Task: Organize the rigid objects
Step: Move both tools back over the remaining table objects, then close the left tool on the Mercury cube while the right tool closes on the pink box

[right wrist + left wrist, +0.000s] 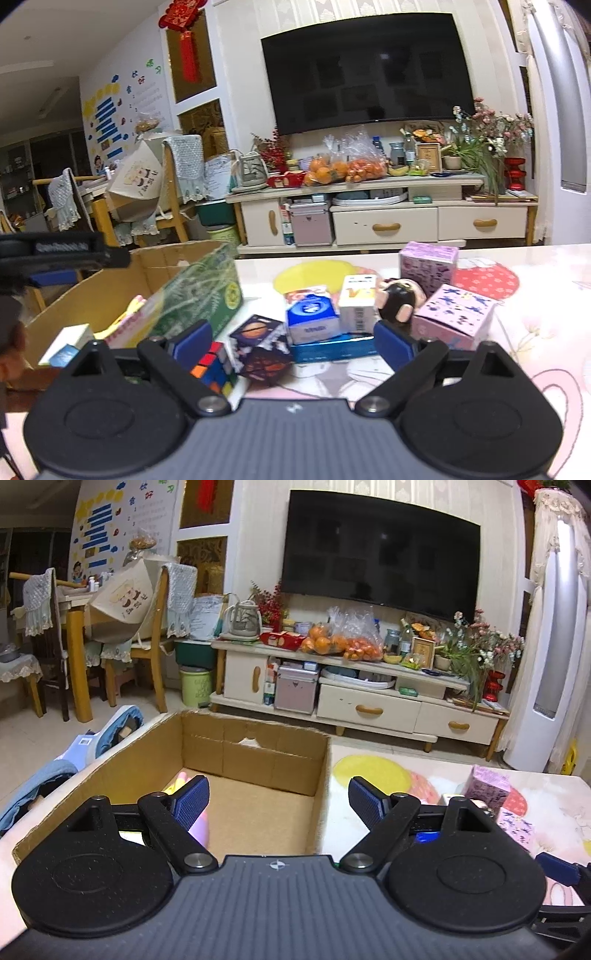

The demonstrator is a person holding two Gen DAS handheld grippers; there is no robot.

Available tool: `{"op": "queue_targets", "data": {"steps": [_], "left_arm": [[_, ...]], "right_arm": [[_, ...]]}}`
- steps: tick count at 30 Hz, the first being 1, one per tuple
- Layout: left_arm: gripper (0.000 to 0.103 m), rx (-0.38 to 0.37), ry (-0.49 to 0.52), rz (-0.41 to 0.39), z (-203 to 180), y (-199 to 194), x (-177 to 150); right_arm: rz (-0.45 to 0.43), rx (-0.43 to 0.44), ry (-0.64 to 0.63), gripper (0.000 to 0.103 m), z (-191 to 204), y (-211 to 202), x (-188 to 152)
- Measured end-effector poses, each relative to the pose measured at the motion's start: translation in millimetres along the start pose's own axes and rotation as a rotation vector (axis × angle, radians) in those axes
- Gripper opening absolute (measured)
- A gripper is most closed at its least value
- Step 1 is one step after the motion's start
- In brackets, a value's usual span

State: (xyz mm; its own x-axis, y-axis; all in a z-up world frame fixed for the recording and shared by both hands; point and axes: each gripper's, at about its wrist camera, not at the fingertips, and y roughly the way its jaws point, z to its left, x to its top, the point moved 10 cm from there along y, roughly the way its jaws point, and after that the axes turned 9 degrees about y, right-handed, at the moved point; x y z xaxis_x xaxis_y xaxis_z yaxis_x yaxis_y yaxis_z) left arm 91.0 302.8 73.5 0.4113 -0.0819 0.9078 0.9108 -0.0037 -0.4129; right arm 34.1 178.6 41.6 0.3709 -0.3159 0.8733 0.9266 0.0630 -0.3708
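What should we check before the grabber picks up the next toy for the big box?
1. Right gripper fingers spread apart and holding nothing: ok.
2. Left gripper spread and holding nothing, over the cardboard box: ok.
3. Room left in the box: ok, bare floor shows in the left wrist view.
4. A toy within easy grab: ok, the planet cube sits between the right fingers, near the left one.
5. Neighbours crowding it: not ok, the Rubik's cube and blue carton sit tight beside it.
6. Whether the planet cube touches the Rubik's cube: cannot tell.
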Motion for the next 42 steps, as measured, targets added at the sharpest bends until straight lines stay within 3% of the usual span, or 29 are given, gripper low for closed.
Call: {"op": "queue_targets", "data": {"steps": [9,19,30,42], "left_arm": [[0.103,-0.128,0.082,0.014,-33.8,-2.6,-8.2],[0.103,-0.225,0.203,0.094,-72.9,12.7,-29.1],[0.103,-0.225,0.289,0.171,-104.8,45.3,-53.0],[0.101,-0.193,0.278,0.252,-98.4,82.3,-60.5]], "right_arm": [[-0.001,-0.057,0.041,0.097,-36.7,1.7,1.3],[0.024,-0.135,0.058,0.1,-86.4,12.5,3.9],[0.059,-0.211,-0.005,0.102,-134.7,44.4,9.1],[0.146,-0.176,-0.073,0.102,-150.6,82.6,2.8]]}}
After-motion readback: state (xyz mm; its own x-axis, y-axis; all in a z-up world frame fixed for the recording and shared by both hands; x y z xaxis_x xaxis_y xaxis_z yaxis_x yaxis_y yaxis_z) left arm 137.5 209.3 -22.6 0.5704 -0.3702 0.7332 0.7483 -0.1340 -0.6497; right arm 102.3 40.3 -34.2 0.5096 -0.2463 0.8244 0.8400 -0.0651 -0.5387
